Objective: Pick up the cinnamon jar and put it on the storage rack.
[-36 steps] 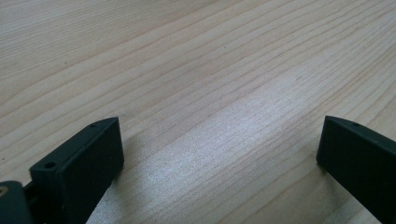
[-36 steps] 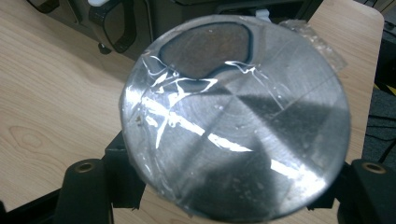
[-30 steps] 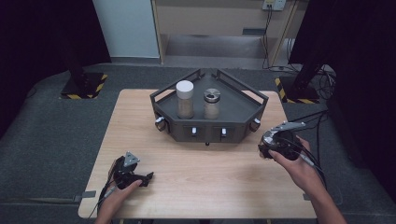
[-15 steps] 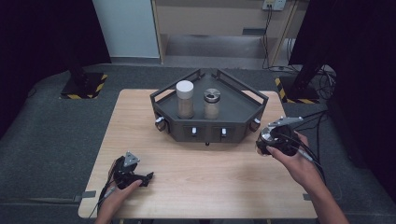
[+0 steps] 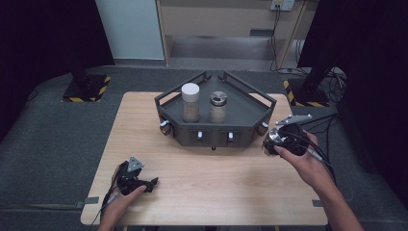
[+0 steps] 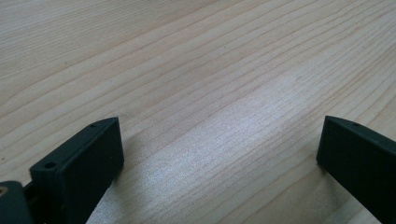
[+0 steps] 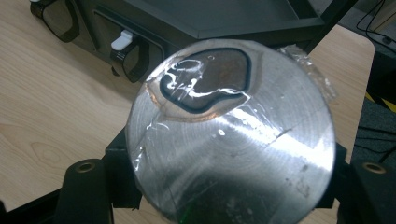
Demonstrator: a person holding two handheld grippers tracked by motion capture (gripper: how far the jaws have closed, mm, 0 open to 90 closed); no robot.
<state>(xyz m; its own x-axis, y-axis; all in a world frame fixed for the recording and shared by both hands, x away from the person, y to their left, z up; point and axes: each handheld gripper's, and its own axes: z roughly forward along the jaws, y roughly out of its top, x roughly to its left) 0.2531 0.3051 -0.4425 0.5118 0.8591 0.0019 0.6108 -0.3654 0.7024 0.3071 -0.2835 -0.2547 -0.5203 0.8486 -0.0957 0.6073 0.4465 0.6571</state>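
gripped between the closed jaws of the right gripper [image 5: 270, 144] is a round metal-lidded jar [image 7: 231, 130], its shiny lid with a kidney-shaped opening turned toward the gripper's camera. since a second ago the jar has been carried only slightly, toward 9 o'clock, and is now held just off the dark tray's [image 5: 260, 98] corner at 4 o'clock; it is judged ready to be set in. two jars [image 5: 190, 102] stand inside the tray. wide apart and empty, the left gripper's [image 5: 153, 183] jaws rest unmoved on the wooden table [image 6: 196, 70] at 7 o'clock.
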